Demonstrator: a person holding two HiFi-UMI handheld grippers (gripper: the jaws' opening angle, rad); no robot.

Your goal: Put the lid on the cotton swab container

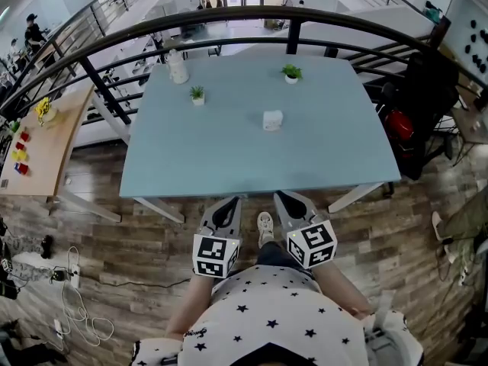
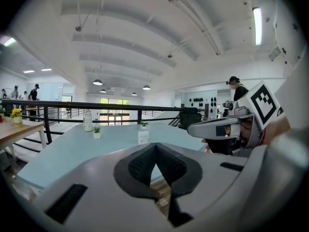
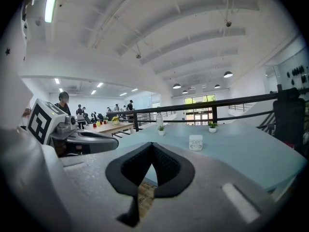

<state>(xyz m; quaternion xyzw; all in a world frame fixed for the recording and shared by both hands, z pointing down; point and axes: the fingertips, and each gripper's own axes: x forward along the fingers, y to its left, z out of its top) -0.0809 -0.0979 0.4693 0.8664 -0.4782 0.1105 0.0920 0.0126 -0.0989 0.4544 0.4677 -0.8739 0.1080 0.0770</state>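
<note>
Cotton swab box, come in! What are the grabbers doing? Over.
Left gripper and right gripper shut, empty, short of the table. Cotton swab container mid-table, untouched. Nothing between; potted plants stand farther back.

I face the table (image 1: 252, 170) from its near edge. The container (image 1: 272, 120) stands on the table near the middle, slightly toward its right side. One plant (image 1: 197, 94) sits on the table's far left part, and the bottle (image 1: 178, 67) stands behind it at the far left corner. A second plant (image 1: 291, 72) sits on the table's far edge, right of centre. The railing (image 1: 229, 17) curves behind the table. The side table (image 1: 53, 155) stands left of the table, with flowers (image 1: 44, 110) on it. Before the table's near edge, off it, are the left gripper (image 1: 231, 203) and right gripper (image 1: 284, 197), with my shoe (image 1: 264, 227) between them.
</note>
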